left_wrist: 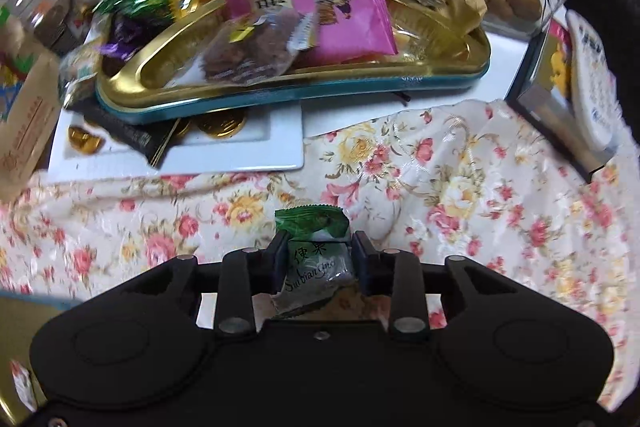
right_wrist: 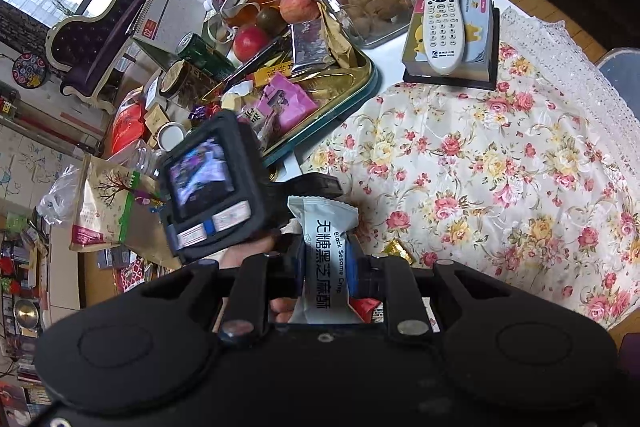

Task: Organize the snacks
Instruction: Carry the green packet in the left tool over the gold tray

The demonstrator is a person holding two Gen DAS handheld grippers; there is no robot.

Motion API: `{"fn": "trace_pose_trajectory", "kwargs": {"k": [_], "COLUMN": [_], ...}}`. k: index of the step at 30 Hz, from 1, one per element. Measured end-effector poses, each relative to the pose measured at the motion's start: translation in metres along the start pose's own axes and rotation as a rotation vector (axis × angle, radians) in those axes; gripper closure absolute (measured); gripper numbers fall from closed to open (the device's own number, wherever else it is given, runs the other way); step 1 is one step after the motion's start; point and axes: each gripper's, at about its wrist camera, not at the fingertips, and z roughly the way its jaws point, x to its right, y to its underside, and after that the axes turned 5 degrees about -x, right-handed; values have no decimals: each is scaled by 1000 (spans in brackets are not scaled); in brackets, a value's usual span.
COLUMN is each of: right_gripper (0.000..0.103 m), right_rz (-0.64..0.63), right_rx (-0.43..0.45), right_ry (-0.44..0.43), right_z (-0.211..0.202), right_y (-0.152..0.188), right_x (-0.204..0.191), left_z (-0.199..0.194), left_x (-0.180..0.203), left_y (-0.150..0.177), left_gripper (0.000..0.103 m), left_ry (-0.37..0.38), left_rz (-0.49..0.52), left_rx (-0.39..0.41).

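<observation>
Snacks (left_wrist: 304, 7) heap the gold tin (left_wrist: 280, 83); left claw (left_wrist: 320, 251) loose, right claw (right_wrist: 326, 259) pinching white packet (right_wrist: 324, 247).

"Black Sesame Crisp" on white packet (right_wrist: 322, 251); "Suibianguo" on green wrapper (left_wrist: 316, 259)

We see a green-and-grey wrapped candy (left_wrist: 316, 251) lying on the floral cloth, a white black-sesame crisp packet (right_wrist: 324, 259) standing upright, and mixed wrapped snacks heaped in a gold tin tray (left_wrist: 168, 87).
</observation>
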Motion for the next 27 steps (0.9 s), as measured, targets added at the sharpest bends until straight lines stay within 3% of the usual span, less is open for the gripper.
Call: {"fn": "trace_pose_trajectory", "kwargs": {"k": [4, 10, 15, 21, 27], "right_gripper": [82, 82, 82, 82, 82], "right_rz": [9, 1, -48, -133, -263], "right_rx": [5, 7, -4, -38, -91], "right_ry": [23, 50, 70, 86, 91], "right_z": [2, 8, 19, 42, 69], "right_y": [-2, -1, 8, 24, 52], "right_x": [5, 3, -14, -48, -94], "left_z": [-35, -89, -133, -152, -142], "left_x": [-23, -67, -127, -204, -262], "left_y": [10, 38, 73, 107, 126], "left_gripper": [61, 61, 61, 61, 61], "left_ry": [44, 23, -29, -117, -132], "left_rz": [-37, -60, -112, -213, -268], "left_rx": [7, 28, 94, 125, 86]}}
